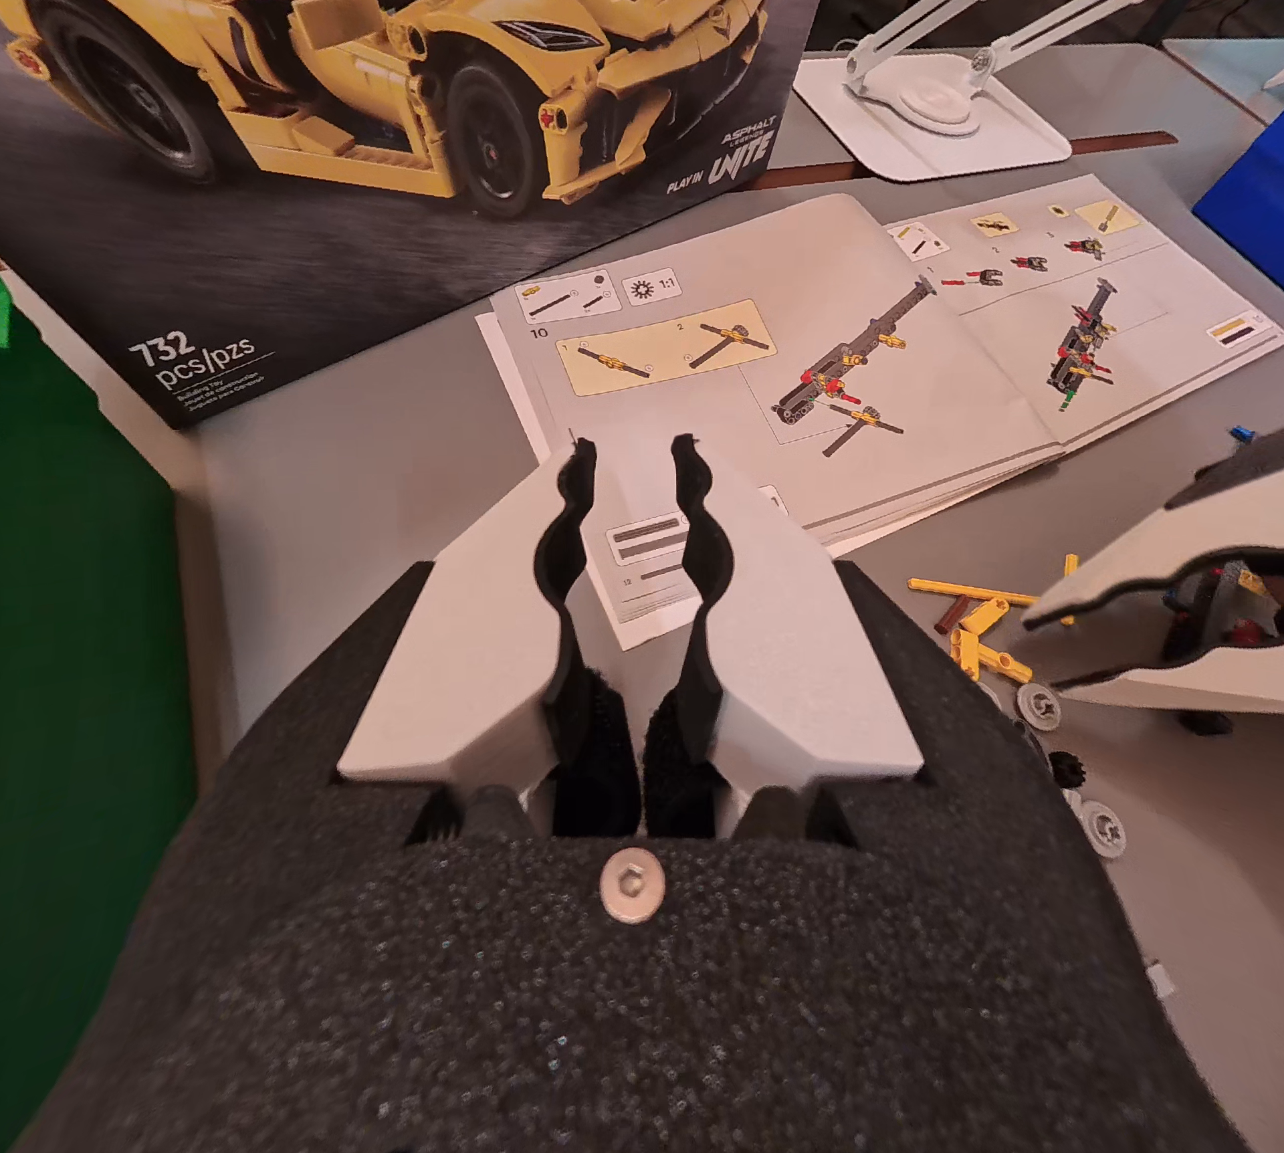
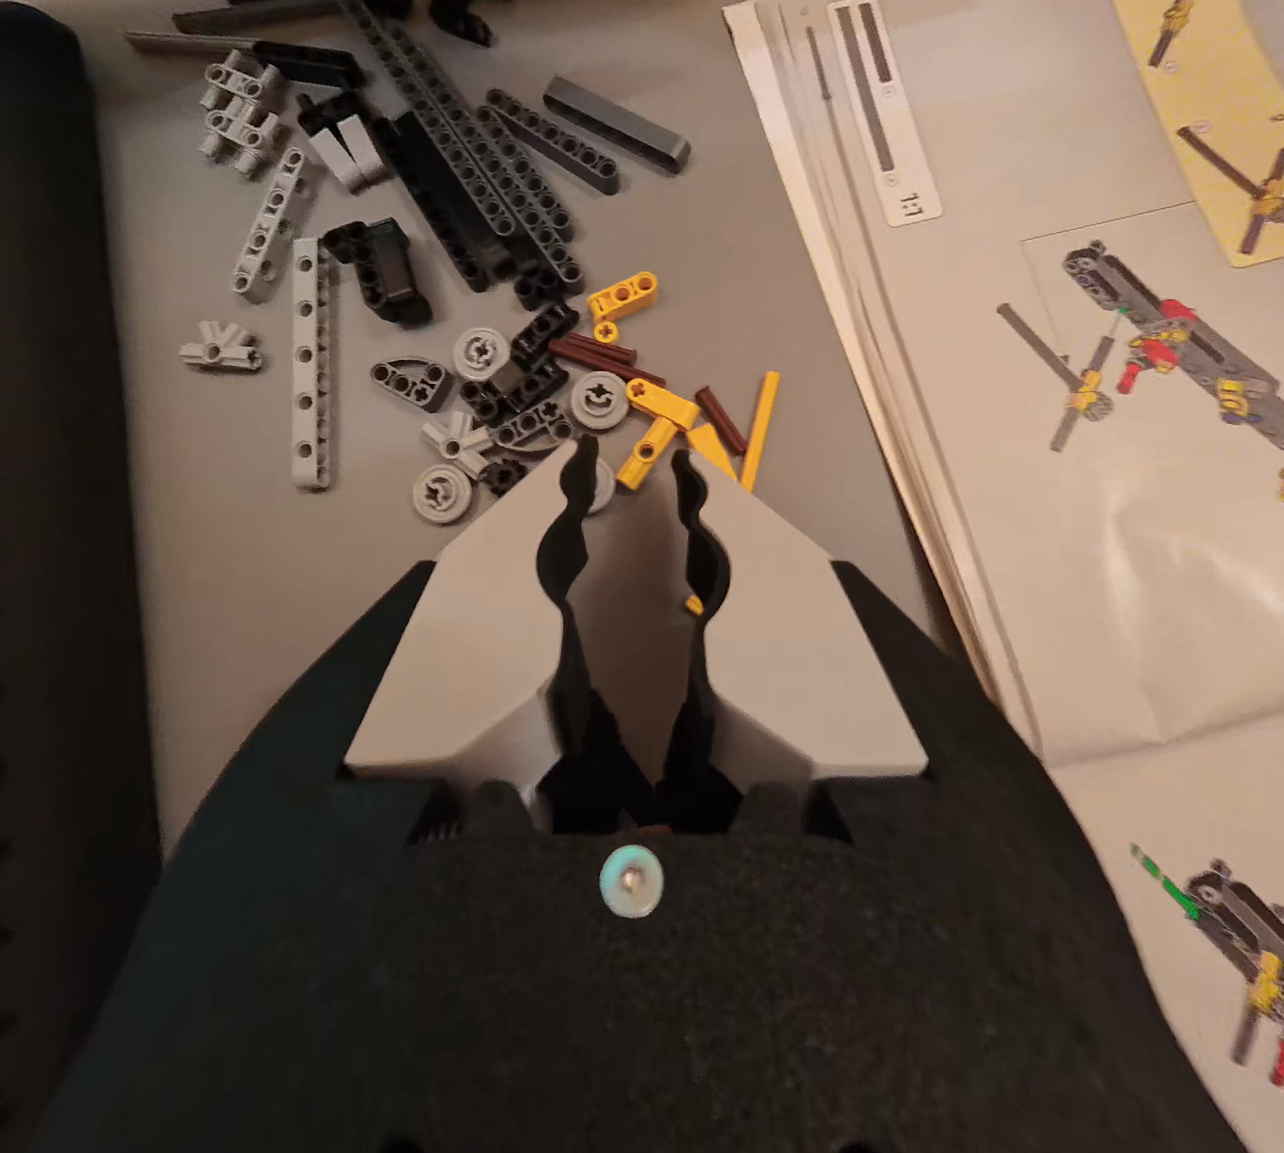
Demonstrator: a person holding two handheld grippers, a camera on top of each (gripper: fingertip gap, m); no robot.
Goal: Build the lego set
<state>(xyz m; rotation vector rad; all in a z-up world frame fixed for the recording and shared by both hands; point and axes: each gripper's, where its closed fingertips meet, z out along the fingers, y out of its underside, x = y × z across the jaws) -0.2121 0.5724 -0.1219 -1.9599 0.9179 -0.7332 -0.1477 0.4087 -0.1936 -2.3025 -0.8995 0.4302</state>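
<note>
While left tongs (image 1: 634, 445) hang apart, empty, over the manual (image 1: 868, 369), right tongs (image 2: 629, 456) sit apart above loose yellow pieces (image 2: 656, 425) on the tabletop (image 2: 208, 564).

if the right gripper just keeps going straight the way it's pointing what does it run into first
Most likely the yellow connector piece lying just past the tips of the open right gripper, at the near edge of the loose parts pile on the grey table. Height above the table is unclear, so it may meet the tabletop first.
</note>
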